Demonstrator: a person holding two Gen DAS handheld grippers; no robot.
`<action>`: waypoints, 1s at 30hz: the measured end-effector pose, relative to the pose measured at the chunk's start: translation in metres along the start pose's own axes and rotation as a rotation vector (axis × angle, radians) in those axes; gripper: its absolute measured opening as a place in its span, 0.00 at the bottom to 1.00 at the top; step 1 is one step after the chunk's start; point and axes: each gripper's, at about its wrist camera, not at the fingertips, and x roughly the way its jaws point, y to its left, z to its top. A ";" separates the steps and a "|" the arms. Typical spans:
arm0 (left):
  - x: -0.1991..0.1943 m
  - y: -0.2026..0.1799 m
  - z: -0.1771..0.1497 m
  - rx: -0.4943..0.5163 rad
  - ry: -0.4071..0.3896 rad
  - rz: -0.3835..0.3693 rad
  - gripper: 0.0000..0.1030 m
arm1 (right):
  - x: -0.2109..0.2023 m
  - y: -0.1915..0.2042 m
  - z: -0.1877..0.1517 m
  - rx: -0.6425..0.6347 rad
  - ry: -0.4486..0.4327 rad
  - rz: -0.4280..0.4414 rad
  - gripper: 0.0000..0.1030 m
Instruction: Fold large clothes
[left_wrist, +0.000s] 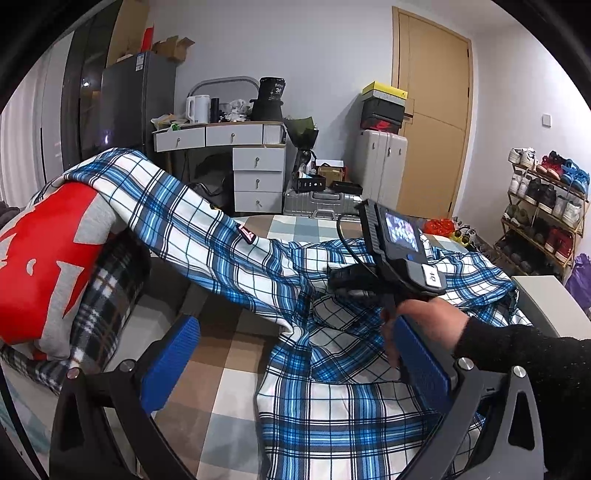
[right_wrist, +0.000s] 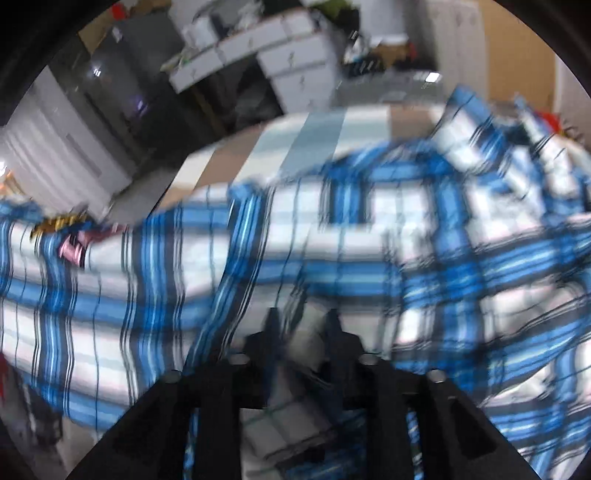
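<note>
Shirt (left_wrist: 332, 369): blue plaid, spread across the bed (left_wrist: 221, 369).
Left gripper (left_wrist: 291, 365): jaws wide apart, empty.
Right gripper (right_wrist: 301, 321): jaws part open, shirt cloth between.

left gripper (left_wrist: 295, 354): black frame, blue ribbed pads, silver screws | right gripper (left_wrist: 345, 282): black body, small lit screen, grey tab with marking, black cable | right hand (left_wrist: 424, 325): black knit sleeve at wrist

My right wrist view is smeared; the plaid shirt (right_wrist: 332, 258) blurs around my fingers (right_wrist: 271, 325), so I can't judge contact with it
</note>
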 end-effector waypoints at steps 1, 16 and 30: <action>0.000 0.001 0.000 -0.001 0.000 0.001 0.99 | -0.002 -0.001 -0.003 -0.001 0.026 0.049 0.47; 0.002 -0.006 -0.005 0.019 0.018 -0.010 0.99 | -0.145 -0.185 0.014 -0.035 -0.032 -0.469 0.92; 0.011 -0.015 -0.008 0.035 0.060 0.001 0.99 | -0.161 -0.254 -0.044 -0.028 0.291 -0.459 0.52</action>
